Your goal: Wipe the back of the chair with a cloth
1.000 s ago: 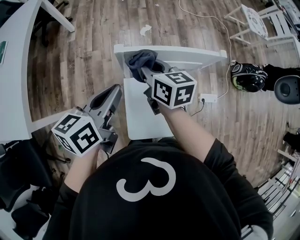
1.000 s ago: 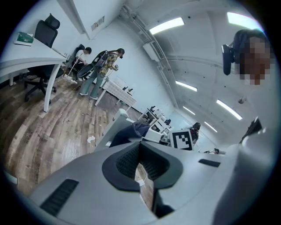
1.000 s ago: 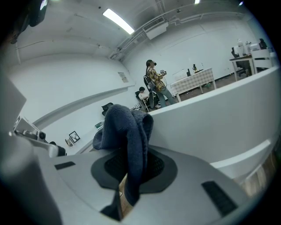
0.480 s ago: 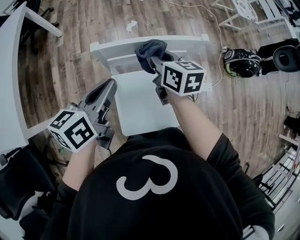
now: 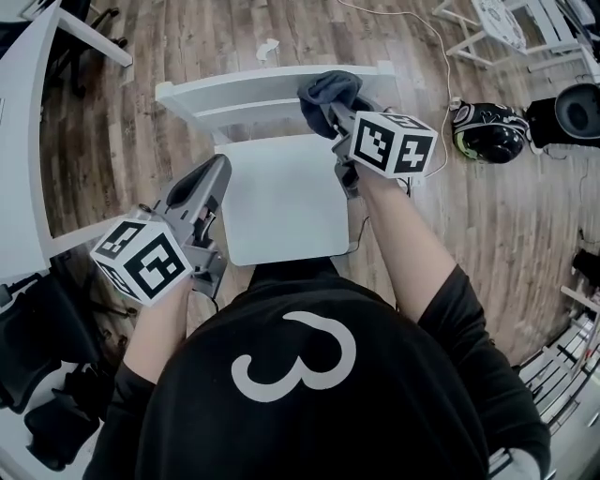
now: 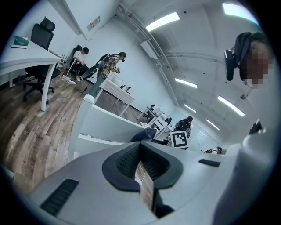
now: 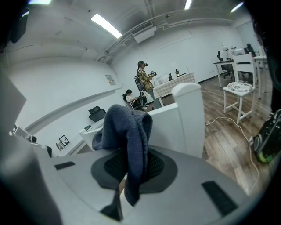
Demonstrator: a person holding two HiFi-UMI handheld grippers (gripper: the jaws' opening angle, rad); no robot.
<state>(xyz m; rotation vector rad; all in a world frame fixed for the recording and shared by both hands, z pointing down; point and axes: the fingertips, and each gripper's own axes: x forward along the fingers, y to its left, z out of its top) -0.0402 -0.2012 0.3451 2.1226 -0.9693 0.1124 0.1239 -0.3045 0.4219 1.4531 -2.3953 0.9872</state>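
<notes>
Head view: a white wooden chair (image 5: 281, 202) stands at centre. At one o'clock the right gripper (image 5: 330, 111) holds a dark blue knitted cloth (image 5: 328, 87) on the backrest's top rail. The left gripper (image 5: 214, 175) hovers at nine o'clock.
Left gripper view: jaws pressed together, empty.
Right gripper view: jaws pinch the cloth.

wood plank floor (image 5: 187, 56), white desks (image 5: 23, 169), ceiling strip lights (image 6: 162, 21).

Brown wood-plank floor (image 5: 169, 56) carries everything. White wooden chair (image 5: 281, 202) stands at centre. Crumpled white paper scrap (image 5: 267, 49) lies just beyond chair back. Thin white cable (image 5: 440, 58) snakes along floor at right, near black-and-green helmet (image 5: 487, 131). White desk (image 5: 23, 141) stands at left, small white slatted chair (image 5: 497, 23) far right.
</notes>
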